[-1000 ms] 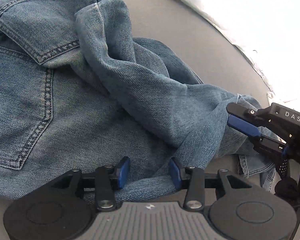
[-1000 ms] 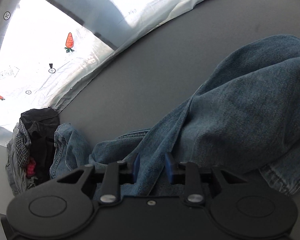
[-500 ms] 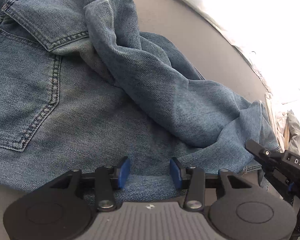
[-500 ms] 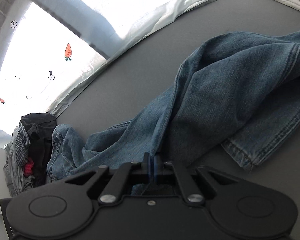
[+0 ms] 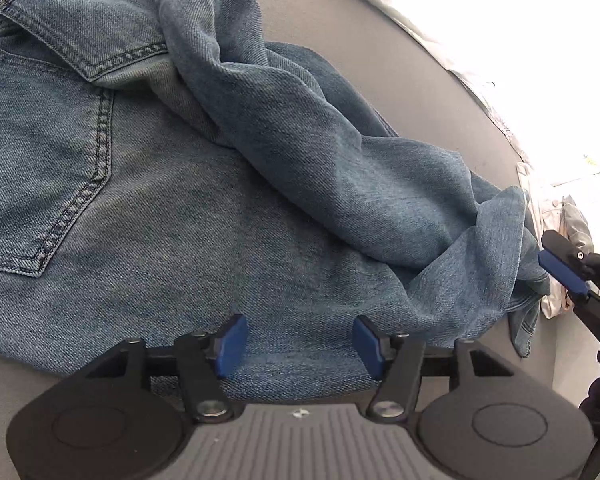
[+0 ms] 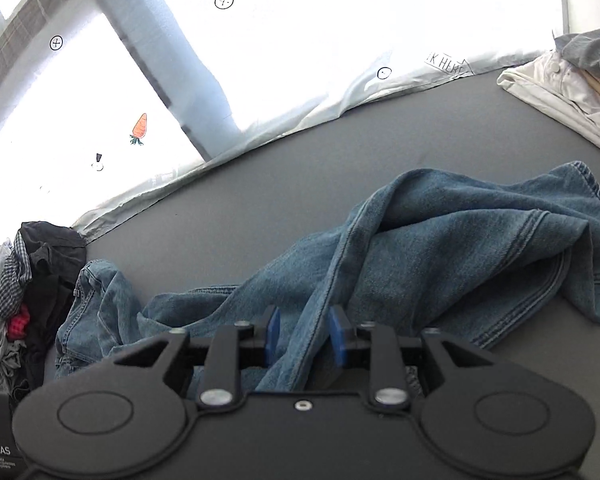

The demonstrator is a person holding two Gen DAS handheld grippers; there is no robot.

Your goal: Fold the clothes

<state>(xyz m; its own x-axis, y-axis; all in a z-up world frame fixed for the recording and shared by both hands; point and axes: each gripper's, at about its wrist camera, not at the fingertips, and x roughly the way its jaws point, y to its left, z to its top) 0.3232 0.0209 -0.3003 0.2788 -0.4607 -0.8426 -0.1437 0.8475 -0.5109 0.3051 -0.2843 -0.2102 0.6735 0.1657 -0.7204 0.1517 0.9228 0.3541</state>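
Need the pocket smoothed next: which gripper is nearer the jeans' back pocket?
Left. The left gripper sits just below-right of the back pocket; the right gripper is beyond the jeans' opposite end.

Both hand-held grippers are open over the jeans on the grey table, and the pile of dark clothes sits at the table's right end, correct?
Not quite: in the right wrist view the pile of dark clothes sits at the left end. The rest holds: left hand-held gripper and right hand-held gripper are open over the jeans on the grey table.

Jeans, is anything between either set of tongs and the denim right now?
Nothing visible. The jeans lie directly between the open left tongs, and a fold of them runs between the open right tongs.
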